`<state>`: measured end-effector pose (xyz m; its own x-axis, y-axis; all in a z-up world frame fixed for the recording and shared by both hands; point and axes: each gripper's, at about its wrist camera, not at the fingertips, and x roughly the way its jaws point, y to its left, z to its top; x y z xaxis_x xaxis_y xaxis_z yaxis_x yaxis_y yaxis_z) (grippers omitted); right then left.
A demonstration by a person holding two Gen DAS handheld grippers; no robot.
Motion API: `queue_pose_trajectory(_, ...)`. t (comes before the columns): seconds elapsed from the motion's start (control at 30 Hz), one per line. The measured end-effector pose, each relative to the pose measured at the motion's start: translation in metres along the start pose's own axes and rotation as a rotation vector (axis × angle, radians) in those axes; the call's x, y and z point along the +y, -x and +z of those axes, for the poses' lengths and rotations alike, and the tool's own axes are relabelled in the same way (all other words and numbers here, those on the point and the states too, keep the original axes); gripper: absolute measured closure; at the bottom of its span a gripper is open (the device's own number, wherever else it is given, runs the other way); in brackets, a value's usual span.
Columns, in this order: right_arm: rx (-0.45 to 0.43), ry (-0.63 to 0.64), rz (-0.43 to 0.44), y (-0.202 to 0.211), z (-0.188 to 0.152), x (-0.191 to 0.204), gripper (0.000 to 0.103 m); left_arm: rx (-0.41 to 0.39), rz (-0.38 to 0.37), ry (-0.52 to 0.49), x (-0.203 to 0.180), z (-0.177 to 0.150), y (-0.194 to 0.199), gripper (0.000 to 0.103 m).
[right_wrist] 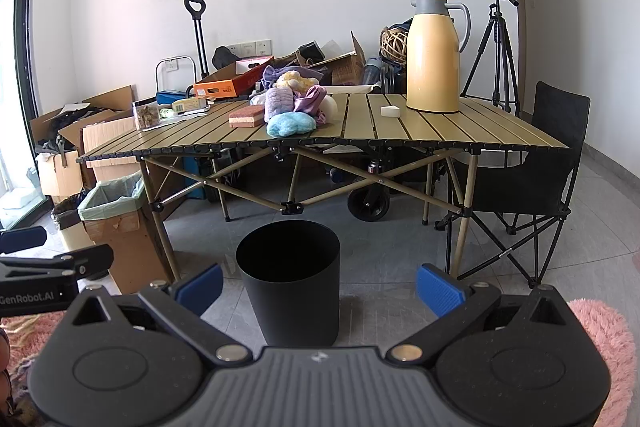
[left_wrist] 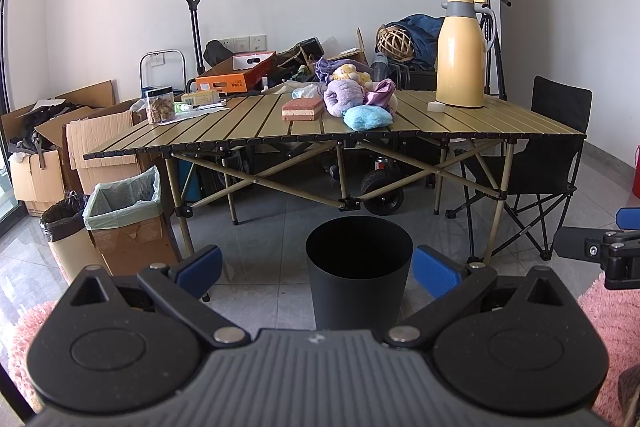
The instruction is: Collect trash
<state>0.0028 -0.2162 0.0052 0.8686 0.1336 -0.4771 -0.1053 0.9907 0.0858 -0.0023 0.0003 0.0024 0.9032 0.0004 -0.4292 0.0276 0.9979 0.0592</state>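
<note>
The left gripper has its blue fingers spread wide, holding nothing — so does the right gripper. The black trash bin stands on the floor at 12 o'clock, right in front. Behind it, the table holds a yellow jug and a blue wad.

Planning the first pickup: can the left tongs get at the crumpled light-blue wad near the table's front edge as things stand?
Probably yes. The left tongs are open and empty, and the crumpled light-blue wad lies exposed by the slatted folding table's front edge. Only the round black bin stands between, low enough to reach over.
</note>
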Motion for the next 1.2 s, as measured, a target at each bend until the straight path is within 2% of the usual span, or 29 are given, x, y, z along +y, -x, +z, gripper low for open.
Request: queue_pose_trajectory(1.2, -0.006, 0.007, -0.001, -0.0024, -0.0007, 0.0015, 0.0, -0.008, 0.001, 0.0, 0.0017, 0.0072, 0.0019, 0.0)
